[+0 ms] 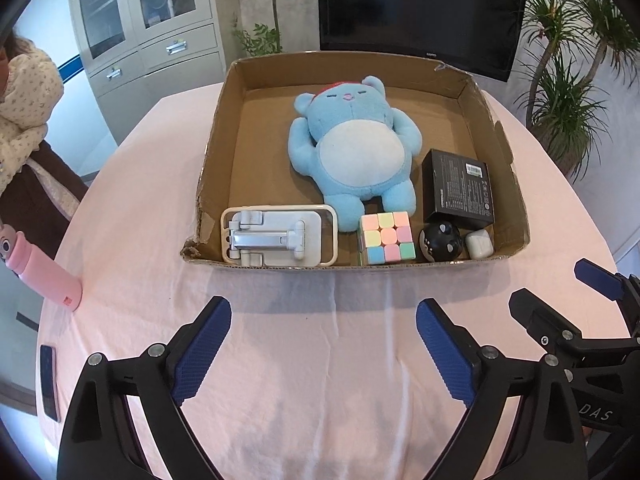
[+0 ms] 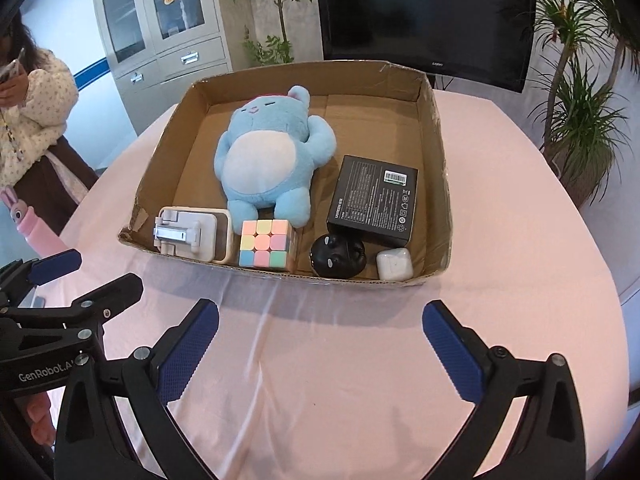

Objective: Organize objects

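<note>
Left gripper (image 1: 324, 346): blue-padded fingers spread wide, nothing between them, held above bare pink tablecloth (image 1: 320, 380) short of the box. Right gripper (image 2: 320, 348): likewise spread to full width, empty, over the same cloth; each gripper shows at the edge of the other's view, side by side and apart. Cardboard box (image 1: 516, 200): shallow, open-topped, set on the cloth ahead of both grippers, near-left corner torn and crumpled, low front wall standing between the grippers and the contents. Contents, front row left to right: folded phone stand (image 1: 276, 236) on a cream-rimmed plate, lying flat against the front wall; pastel puzzle cube (image 1: 386, 238), just beside the stand; black round figure (image 1: 440, 242) with white markings, its form hard to make out; white earbud case (image 1: 479, 244), just beside the figure, near the right wall. Behind the front row: blue plush toy (image 1: 356, 148) on its back, white belly up, feet touching the cube and stand; black carton (image 1: 460, 190) with a barcode label, print too small to read, lying right of the plush. Outside the box: pink bottle (image 1: 48, 276) with a rabbit-shaped top at the left table edge, partly cut off; dark flat item (image 1: 49, 380) at the left cloth edge, unidentifiable. Surroundings: a person (image 2: 32, 120) in a cream patterned top at far left, cropped by the frame; grey cabinet (image 1: 148, 28); dark screen (image 1: 420, 12); potted plants (image 1: 572, 92) at right.
</note>
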